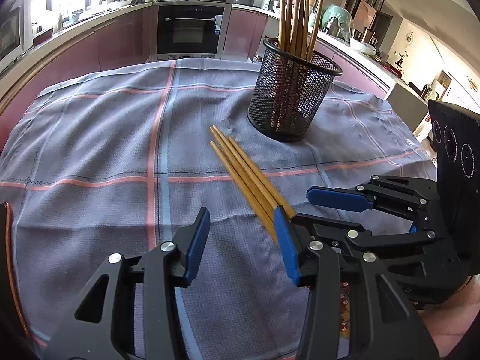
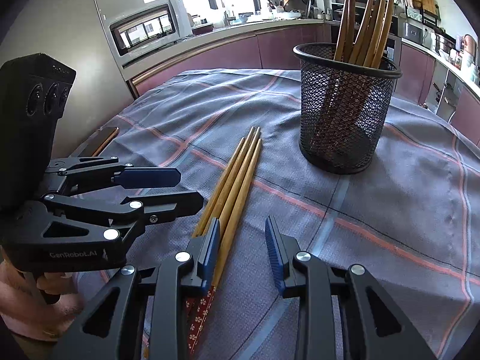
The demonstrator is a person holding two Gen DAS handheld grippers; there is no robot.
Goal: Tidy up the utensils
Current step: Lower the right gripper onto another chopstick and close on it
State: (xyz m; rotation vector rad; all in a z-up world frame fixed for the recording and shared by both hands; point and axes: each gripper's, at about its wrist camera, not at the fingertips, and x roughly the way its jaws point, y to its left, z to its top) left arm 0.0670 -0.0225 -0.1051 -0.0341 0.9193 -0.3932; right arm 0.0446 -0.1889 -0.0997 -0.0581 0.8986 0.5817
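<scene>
**Both jaws wide open, nothing held**

Left gripper point(image 1: 244, 244) and right gripper point(image 2: 241, 252) both spread wide, gripping nothing. Plenty of bare checked cloth point(image 1: 90, 138) out to its far edge. One mesh cup point(image 2: 345, 114) holding six or so upright chopsticks point(image 2: 366, 21). Four loose chopsticks point(image 2: 237, 177) flat on cloth, handle ends under right gripper's left finger point(image 2: 210, 255), just beside the left gripper.

Left gripper point(image 1: 243, 240) low and level, jaws spread wide, blue pads point(image 1: 198, 244) facing each other, nothing between them. Right gripper point(image 2: 243, 249) likewise low, jaws parted, blue pads point(image 2: 274, 252) bare. Both side by side, close together, pointing roughly the same way. Bare hand point(image 2: 36, 297) wrapped around the left gripper's handle.
</scene>
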